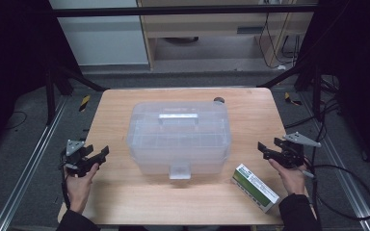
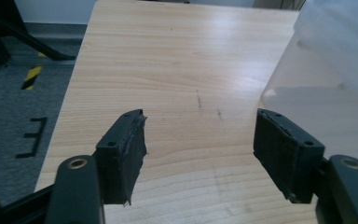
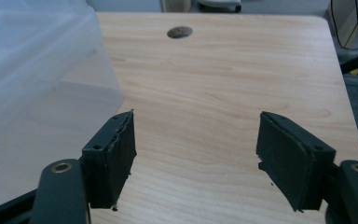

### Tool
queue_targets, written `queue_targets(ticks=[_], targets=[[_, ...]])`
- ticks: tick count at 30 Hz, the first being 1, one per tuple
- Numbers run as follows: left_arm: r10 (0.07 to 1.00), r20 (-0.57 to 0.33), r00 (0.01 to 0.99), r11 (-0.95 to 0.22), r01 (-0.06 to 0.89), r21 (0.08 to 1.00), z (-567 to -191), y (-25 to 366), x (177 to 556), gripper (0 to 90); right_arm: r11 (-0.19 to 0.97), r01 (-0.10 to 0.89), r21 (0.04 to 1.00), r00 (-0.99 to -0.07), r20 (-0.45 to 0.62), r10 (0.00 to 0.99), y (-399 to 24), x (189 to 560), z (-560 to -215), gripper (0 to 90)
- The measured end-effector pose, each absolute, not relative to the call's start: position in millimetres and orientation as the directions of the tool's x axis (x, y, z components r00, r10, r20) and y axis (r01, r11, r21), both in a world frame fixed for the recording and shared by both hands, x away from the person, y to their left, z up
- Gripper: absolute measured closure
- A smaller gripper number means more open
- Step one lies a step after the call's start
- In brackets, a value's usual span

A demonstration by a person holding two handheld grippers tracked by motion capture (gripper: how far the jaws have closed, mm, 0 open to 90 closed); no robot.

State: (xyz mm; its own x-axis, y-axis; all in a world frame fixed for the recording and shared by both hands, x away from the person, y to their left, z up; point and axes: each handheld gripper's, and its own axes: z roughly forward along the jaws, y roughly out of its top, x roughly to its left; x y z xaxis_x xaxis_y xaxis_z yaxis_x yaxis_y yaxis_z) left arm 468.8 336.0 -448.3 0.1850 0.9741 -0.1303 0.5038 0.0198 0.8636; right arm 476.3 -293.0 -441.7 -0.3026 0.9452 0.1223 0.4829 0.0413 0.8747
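A clear plastic storage box (image 1: 179,136) with a lid, a top handle and a front latch stands in the middle of the wooden table (image 1: 125,192). A green and white carton (image 1: 255,187) lies flat near the front right. My left gripper (image 1: 96,155) hovers open at the table's left edge, apart from the box. My right gripper (image 1: 268,148) is open at the right edge, just beyond the carton. In the left gripper view the left gripper (image 2: 200,140) holds nothing, with the box (image 2: 326,88) at the right. The right gripper (image 3: 196,144) has the box (image 3: 37,70) at its left.
A round cable hole (image 1: 218,100) sits at the table's far edge behind the box, and shows as the hole (image 3: 179,32) in the right gripper view. Metal rails run along both sides of the table. Bare wood lies left and right of the box.
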Motion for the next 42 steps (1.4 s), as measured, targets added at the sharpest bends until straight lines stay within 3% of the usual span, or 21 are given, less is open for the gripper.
queue_targets(ticks=[9,27,42], targets=[[0.965,-0.161,0.208,0.044,0.476,0.878,-435.5,343.6,464.0,39.3,0.096,0.478,0.873,-0.366,0.099,0.925,-280.4,472.2,-429.0,24.9],[0.957,-0.067,0.282,-0.059,0.413,0.909,-388.6,328.7,475.7,32.6,0.143,0.479,0.866,-0.409,0.076,0.909,-270.9,471.3,-419.3,20.4],[0.928,0.038,0.371,-0.182,0.364,0.913,-344.2,306.6,499.7,32.2,0.163,0.457,0.875,-0.43,0.057,0.901,-270.9,469.6,-414.2,19.0]])
